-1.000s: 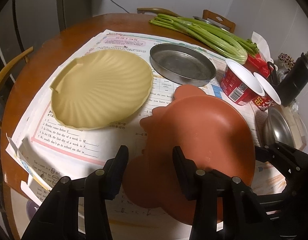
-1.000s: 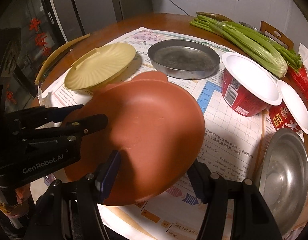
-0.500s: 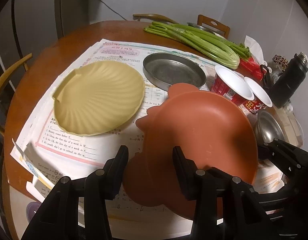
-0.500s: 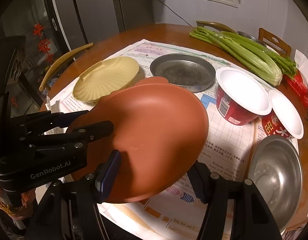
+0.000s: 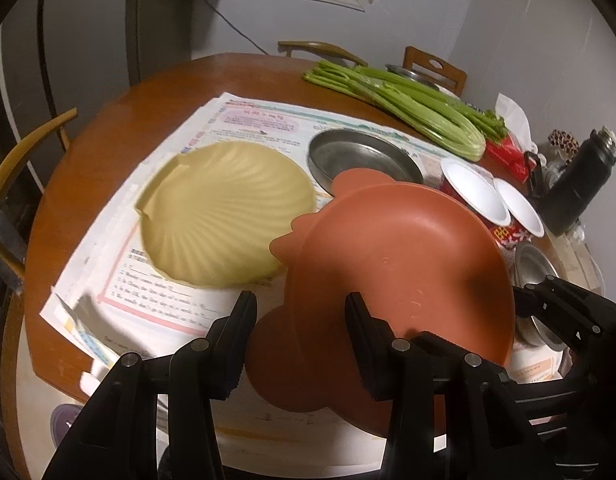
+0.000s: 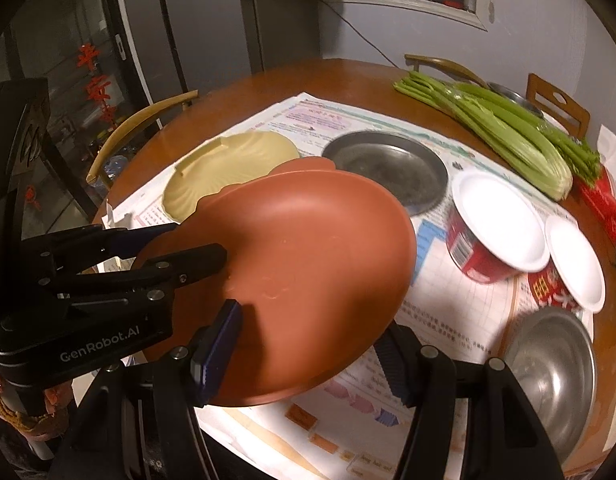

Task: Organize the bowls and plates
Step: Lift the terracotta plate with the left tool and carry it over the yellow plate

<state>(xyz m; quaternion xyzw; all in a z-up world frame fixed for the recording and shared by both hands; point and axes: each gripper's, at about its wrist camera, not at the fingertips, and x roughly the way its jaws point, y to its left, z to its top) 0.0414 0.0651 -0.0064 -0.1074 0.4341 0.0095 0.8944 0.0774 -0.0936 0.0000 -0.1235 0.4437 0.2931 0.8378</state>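
Note:
A terracotta plate (image 5: 400,264) with lobed ears is held tilted above the table; it also shows in the right wrist view (image 6: 308,272). My left gripper (image 5: 299,332) is shut on its near edge. My right gripper (image 6: 308,344) has its jaws spread around the plate's rim; whether they press on it I cannot tell. A yellow shell-shaped plate (image 5: 223,216) lies on the papers at the left. A steel round pan (image 5: 364,160) lies behind the terracotta plate.
Two red paper bowls (image 6: 496,228) and a steel bowl (image 6: 552,368) stand at the right. Celery (image 6: 492,124) lies at the back right, a black bottle (image 5: 580,184) at the far right. Papers (image 5: 155,280) cover the round wooden table; chairs surround it.
The terracotta plate has risen off the table with both grippers, and the view has pulled back and up.

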